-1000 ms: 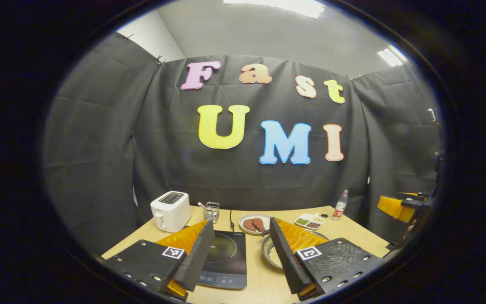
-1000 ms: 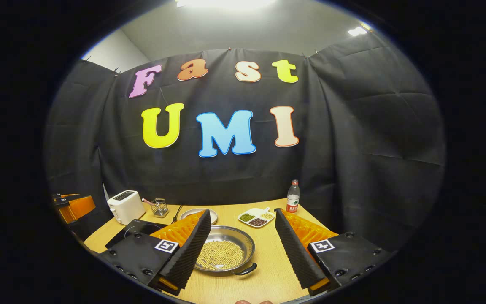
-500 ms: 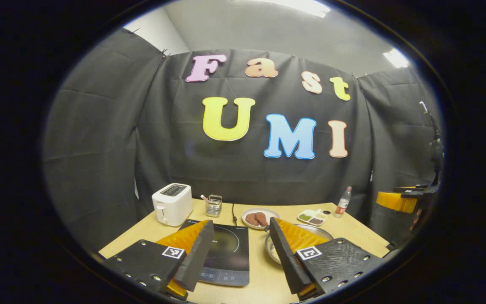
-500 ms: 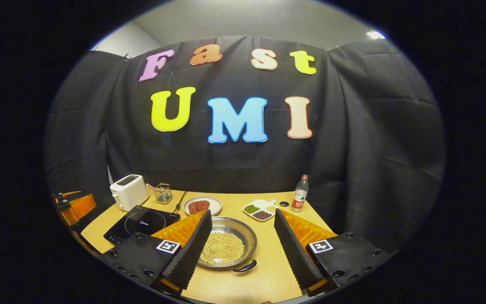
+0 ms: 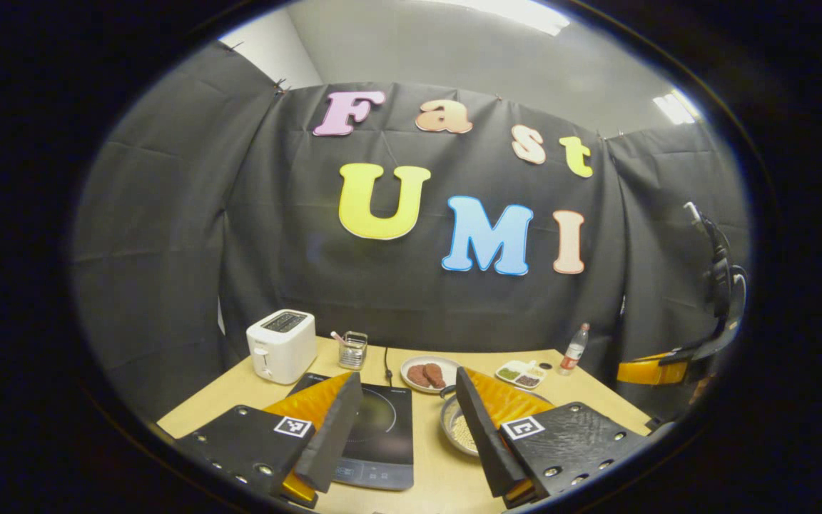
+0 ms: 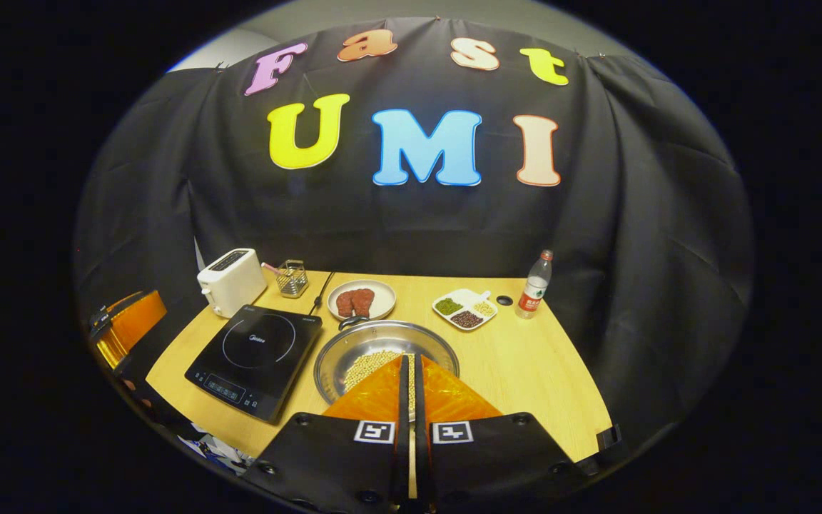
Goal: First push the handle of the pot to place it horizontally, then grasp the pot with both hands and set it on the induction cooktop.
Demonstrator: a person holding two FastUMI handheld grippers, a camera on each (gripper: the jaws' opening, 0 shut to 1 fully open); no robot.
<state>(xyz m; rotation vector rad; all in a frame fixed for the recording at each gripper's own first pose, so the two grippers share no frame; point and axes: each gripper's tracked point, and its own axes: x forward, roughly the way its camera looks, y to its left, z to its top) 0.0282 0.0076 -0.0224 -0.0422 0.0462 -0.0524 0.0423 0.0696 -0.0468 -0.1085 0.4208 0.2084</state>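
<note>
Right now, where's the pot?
In the right gripper view, the pot sits mid-table, right of the induction cooktop, in front of the meat plate.

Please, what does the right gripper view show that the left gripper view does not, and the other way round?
Right gripper view: the pot with its whole far rim and far handle, plus the left gripper at the edge. Left gripper view: the right gripper at the edge and a ceiling light. Both: toaster, induction cooktop, meat plate, bottle.

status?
Left claw open, right claw shut, empty, above pot. Pot on table beside cooktop, not on it. Nothing between them.
</note>
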